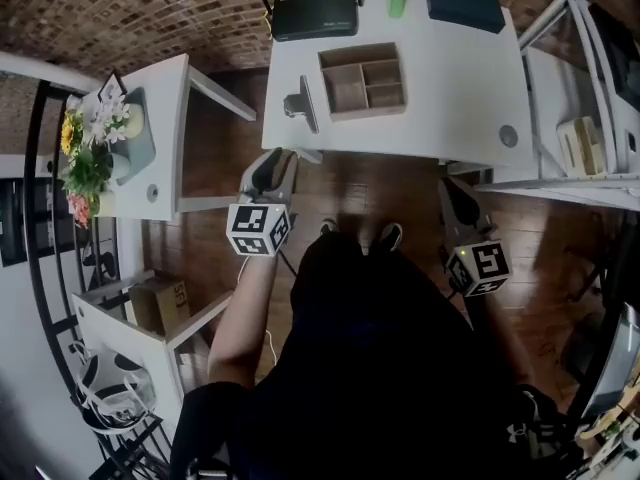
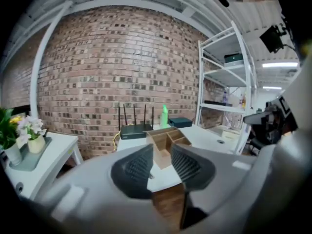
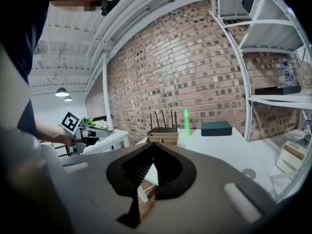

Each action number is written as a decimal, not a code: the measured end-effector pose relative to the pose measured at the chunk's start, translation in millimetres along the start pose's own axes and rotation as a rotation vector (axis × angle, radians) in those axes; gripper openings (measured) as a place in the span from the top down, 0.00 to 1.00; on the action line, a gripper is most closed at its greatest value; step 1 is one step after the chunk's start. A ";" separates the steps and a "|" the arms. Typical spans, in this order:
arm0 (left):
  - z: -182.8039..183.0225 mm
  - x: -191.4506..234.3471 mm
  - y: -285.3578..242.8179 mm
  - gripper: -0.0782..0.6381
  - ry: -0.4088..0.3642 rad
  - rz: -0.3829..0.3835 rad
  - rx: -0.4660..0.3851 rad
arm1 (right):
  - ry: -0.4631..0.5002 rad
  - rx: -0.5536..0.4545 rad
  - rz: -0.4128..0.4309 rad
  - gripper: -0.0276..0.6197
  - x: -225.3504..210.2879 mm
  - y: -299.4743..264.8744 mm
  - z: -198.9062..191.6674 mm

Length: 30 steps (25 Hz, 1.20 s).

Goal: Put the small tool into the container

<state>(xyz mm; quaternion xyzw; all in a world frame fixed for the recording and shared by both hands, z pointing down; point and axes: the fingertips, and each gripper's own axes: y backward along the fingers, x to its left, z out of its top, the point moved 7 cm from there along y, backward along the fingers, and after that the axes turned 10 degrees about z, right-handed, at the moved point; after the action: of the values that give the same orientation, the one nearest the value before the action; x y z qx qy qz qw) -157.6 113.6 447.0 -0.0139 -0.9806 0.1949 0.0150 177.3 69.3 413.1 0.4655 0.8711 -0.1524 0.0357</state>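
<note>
Your left tool (image 2: 162, 155) stands open, nothing between its jaws; your right tool (image 3: 154, 147) is closed, tips together, empty. Both hang short of the white surface (image 1: 450, 88). Near its front edge the small grey implement (image 1: 303, 104) lies just left of the wooden container (image 1: 368, 111), not touching it. Its long axis runs near-to-far and a short stub points left. Beyond sits 1 black router (image 1: 314, 14).

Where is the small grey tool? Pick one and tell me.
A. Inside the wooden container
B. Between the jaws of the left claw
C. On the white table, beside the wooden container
C: in the head view the small grey tool lies on the white table, just left of the wooden container and outside it.
</note>
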 end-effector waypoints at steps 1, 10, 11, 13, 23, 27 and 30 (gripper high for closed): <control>-3.4 10.9 -11.9 0.71 0.009 0.011 0.027 | -0.003 0.012 -0.006 0.94 -4.4 -4.6 -0.2; -46.3 96.6 -118.3 0.70 0.211 -0.027 0.266 | -0.018 0.083 -0.123 0.94 -14.1 -65.5 15.6; -53.0 98.5 -128.6 0.69 0.269 -0.065 0.297 | -0.023 0.091 -0.133 0.94 -12.6 -72.4 18.2; -66.5 102.5 -148.4 0.69 0.388 -0.133 0.350 | -0.031 0.103 -0.152 0.94 -9.5 -86.4 23.3; -94.1 114.2 -206.5 0.71 0.573 -0.245 0.536 | -0.050 0.102 -0.206 0.94 -7.9 -117.2 27.6; -92.2 113.4 -213.8 0.84 0.576 -0.221 0.552 | -0.070 0.080 -0.197 0.94 -24.2 -114.1 24.1; -89.9 110.7 -212.7 0.84 0.567 -0.199 0.570 | -0.078 0.065 -0.189 0.94 -36.7 -109.3 23.3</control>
<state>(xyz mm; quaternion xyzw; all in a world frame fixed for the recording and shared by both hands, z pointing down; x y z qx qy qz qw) -269.7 -44.8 614.1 0.0326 -0.8410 0.4445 0.3066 106.4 -23.9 423.8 0.3760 0.9036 -0.2013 0.0397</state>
